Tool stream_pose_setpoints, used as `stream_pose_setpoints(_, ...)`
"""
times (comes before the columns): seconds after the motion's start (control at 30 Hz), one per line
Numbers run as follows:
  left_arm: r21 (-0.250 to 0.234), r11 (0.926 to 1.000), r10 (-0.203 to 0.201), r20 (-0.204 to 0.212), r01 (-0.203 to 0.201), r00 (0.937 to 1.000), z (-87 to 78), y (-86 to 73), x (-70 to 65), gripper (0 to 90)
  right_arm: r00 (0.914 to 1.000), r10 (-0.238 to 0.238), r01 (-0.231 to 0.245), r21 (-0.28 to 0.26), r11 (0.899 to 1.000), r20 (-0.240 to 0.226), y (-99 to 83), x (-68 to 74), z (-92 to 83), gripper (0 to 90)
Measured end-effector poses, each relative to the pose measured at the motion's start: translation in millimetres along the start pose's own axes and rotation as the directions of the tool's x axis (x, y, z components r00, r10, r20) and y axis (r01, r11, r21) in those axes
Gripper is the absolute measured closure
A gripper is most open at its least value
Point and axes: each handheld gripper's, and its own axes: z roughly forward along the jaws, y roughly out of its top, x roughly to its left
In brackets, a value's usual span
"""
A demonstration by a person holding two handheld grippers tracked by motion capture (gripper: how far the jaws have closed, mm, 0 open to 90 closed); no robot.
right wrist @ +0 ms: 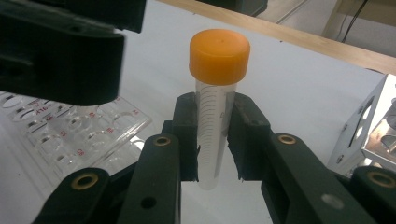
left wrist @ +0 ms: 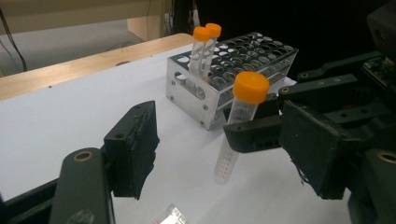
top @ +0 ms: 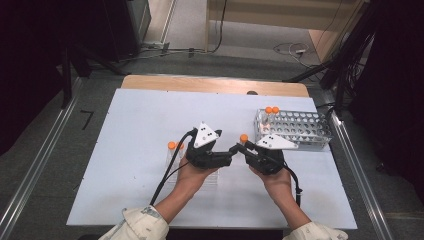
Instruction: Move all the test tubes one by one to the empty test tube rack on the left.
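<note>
My right gripper (right wrist: 215,147) is shut on a clear tube (right wrist: 215,116) with an orange cap, held upright just below the cap. In the high view this tube (top: 243,138) stands above the white table, with the right gripper (top: 242,149) pointing left at it. My left gripper (top: 227,159) faces it from the left. Its jaws stand apart on either side of the tube (left wrist: 233,140), and neither pad touches it. The left gripper (left wrist: 224,154) is open. A metal rack (left wrist: 261,60) behind holds two orange-capped tubes (left wrist: 205,46).
A clear plastic rack (right wrist: 70,135) lies on the white table (top: 140,120) under my left hand, with orange-capped tubes (top: 172,145) at its far end. The metal rack (top: 300,131) sits at the right near the table's edge. A wooden strip (top: 200,84) borders the far side.
</note>
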Motion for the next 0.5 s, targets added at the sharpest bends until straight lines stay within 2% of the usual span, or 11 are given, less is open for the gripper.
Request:
stream_pose_setpoints(0.23, 0.001, 0.9998, 0.018, 0.028, -0.018, 0.9995, 8.4, 0.2, -4.5, 34.4, 0.9998, -0.008, 0.009, 0.011, 1.0, -0.021, 0.3, 4.1, 2.5, 71.4)
stream_pose_setpoints(0.5, -0.004, 0.9993, 0.037, 0.032, -0.037, 0.9988, 11.1, 1.9, -8.2, 43.0, 0.999, -0.025, 0.025, 0.013, 1.0, -0.038, 2.2, 10.7, 3.2, 71.4)
